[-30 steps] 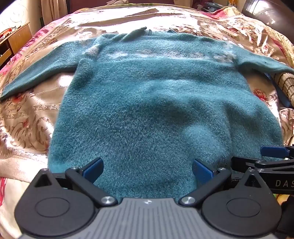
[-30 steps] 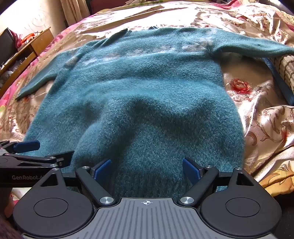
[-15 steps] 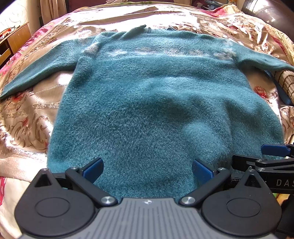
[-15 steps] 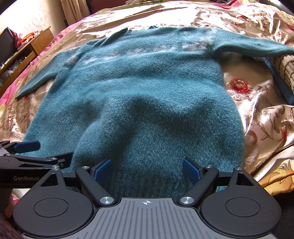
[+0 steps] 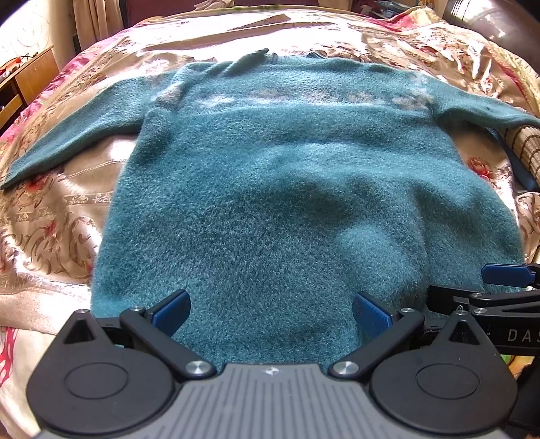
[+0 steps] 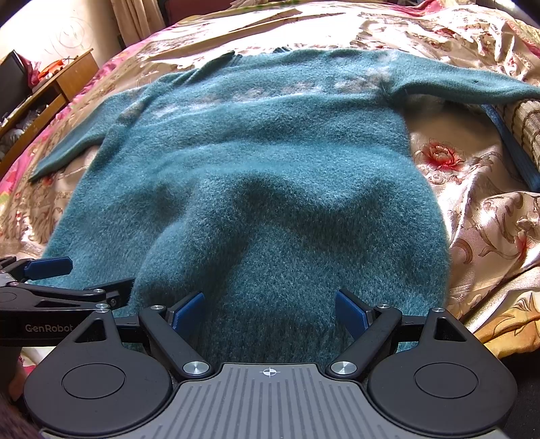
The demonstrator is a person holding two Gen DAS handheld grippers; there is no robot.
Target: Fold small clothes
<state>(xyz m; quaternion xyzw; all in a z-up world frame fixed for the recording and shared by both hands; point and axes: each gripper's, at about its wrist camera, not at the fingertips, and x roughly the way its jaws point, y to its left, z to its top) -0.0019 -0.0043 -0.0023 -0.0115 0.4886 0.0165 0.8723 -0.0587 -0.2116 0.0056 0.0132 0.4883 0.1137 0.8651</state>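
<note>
A fuzzy teal sweater lies flat on the bed, its hem toward me and both sleeves spread out sideways. In the left wrist view my left gripper is open, its blue pads straddling the left part of the hem. The right wrist view shows the same sweater, with my right gripper open over the right part of the hem. The two grippers sit side by side: the right one's finger shows at the left view's right edge, the left one's finger at the right view's left edge. A raised wrinkle runs across the lower body.
A shiny floral bedspread covers the bed under the sweater. A wooden cabinet stands beyond the bed's left side. A woven mat with a blue edge lies under the right sleeve. A dark padded seat is at the far right.
</note>
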